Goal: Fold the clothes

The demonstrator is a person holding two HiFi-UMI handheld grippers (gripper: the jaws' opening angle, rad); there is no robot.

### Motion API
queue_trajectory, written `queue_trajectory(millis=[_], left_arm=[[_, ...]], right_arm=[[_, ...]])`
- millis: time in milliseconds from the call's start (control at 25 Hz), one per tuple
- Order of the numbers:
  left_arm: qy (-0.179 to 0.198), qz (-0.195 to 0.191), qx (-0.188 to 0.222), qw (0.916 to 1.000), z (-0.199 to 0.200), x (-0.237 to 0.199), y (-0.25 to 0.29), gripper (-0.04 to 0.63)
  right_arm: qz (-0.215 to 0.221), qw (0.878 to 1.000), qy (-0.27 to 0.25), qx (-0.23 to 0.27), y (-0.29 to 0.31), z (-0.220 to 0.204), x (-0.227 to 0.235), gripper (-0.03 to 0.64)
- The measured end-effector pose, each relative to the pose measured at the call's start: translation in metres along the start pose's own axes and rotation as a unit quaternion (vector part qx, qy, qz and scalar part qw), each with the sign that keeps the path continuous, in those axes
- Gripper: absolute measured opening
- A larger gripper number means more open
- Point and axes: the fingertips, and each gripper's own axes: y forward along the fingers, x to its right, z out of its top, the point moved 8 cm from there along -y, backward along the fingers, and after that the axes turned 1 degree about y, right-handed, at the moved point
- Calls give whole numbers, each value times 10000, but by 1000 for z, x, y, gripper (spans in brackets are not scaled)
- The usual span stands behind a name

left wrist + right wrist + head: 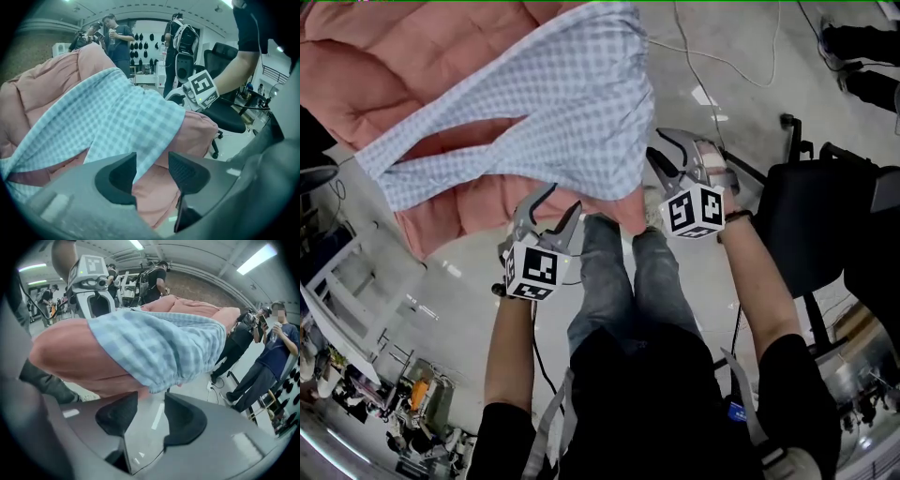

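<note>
One blue-and-white checked cloth garment with two legs lies spread on one pink quilted cover, its gathered waist end hanging over the cover's near edge; two grippers are at that edge, each carrying one marker cube. The left gripper points at the garment's lower hem with its two jaws apart and nothing between the pads. The right gripper sits just beside the waist end, its two jaws also apart, with only bare floor showing in the gap; one black office chair stands to the right.
</note>
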Motion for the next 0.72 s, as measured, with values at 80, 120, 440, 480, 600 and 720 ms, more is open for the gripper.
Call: queue_trajectory(millis=[80, 120, 440, 480, 600, 720], left_arm=[[-101, 46, 10, 9999, -5, -1, -3, 224], [-144, 71, 12, 9999, -6, 0, -3, 224], [-339, 207, 18, 9992, -13, 10, 5, 224], [-331, 211, 28, 9992, -12, 10, 6, 224], [-253, 236, 54, 9994, -11, 12, 11, 224], [-59, 238, 58, 9997, -8, 11, 17, 224]], right_arm=[[-6, 9998, -217, 33, 6, 4, 2, 180], [1, 9995, -303, 57, 8, 4, 4, 184], [31, 9980, -542, 319, 7, 5, 10, 120], [25, 9983, -480, 321, 4, 5, 10, 74], [-4, 9990, -286, 339, -10, 1, 9, 46], [-115, 9997, 34, 235, -34, 1, 15, 44]])
